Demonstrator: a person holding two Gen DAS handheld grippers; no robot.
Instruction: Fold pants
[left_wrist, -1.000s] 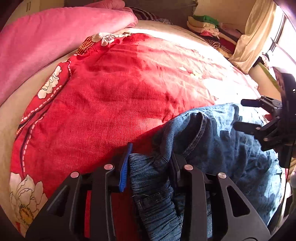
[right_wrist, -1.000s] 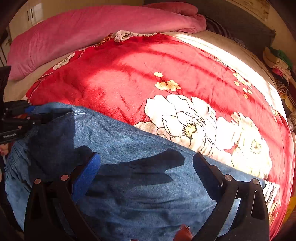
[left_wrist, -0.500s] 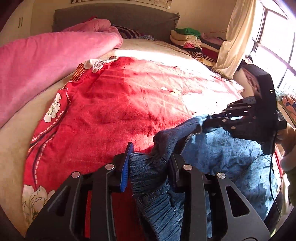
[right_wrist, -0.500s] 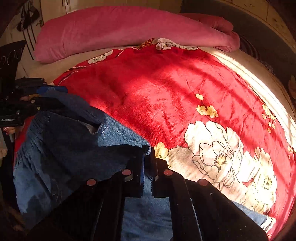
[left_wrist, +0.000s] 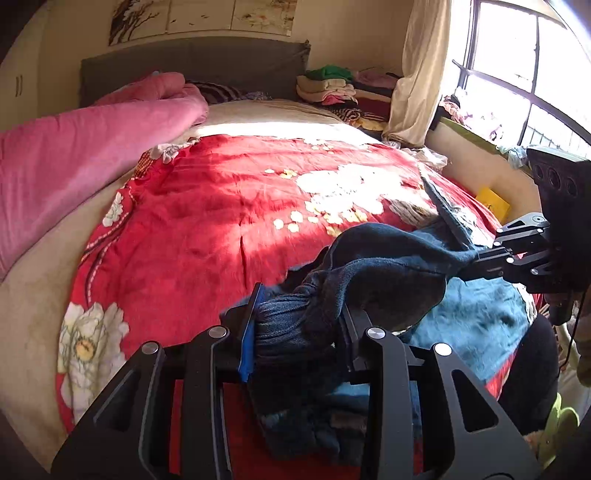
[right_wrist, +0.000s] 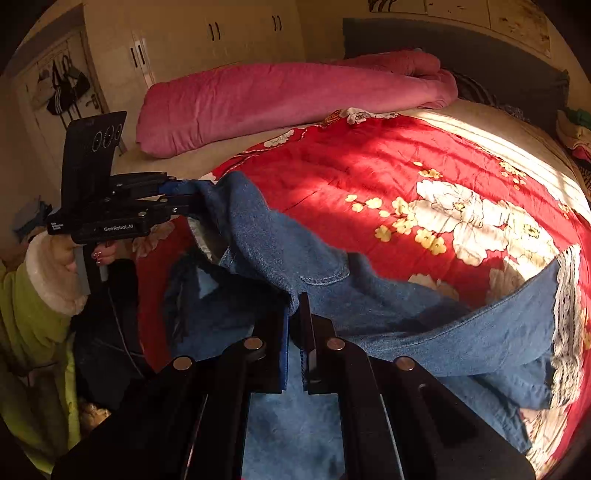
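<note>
Clearly, the step in hand is lifting the waist end of the blue jeans (right_wrist: 332, 291) off the red floral blanket (right_wrist: 388, 162) to carry it over for a fold. To do it well, both grippers should be travelling together at one height, keeping the denim between them taut enough that no slack bunches, and the waistband should be coming down square over the leg, whose lace-trimmed hem (right_wrist: 563, 314) is lying out to the right on the blanket.

The left gripper (left_wrist: 299, 325) is standing partly open, its jaws clamping a thick gathered roll of waistband denim; the blue pad (left_wrist: 248, 332) is pressing against the bundle. The right gripper (right_wrist: 295, 325) is pinching nearly shut on a thin fold of the jeans at the waist edge, with cloth rising from between the jaws. The jeans are hanging between the two tools, partly raised, while the rest is resting on the blanket at the near edge of the bed.
</note>
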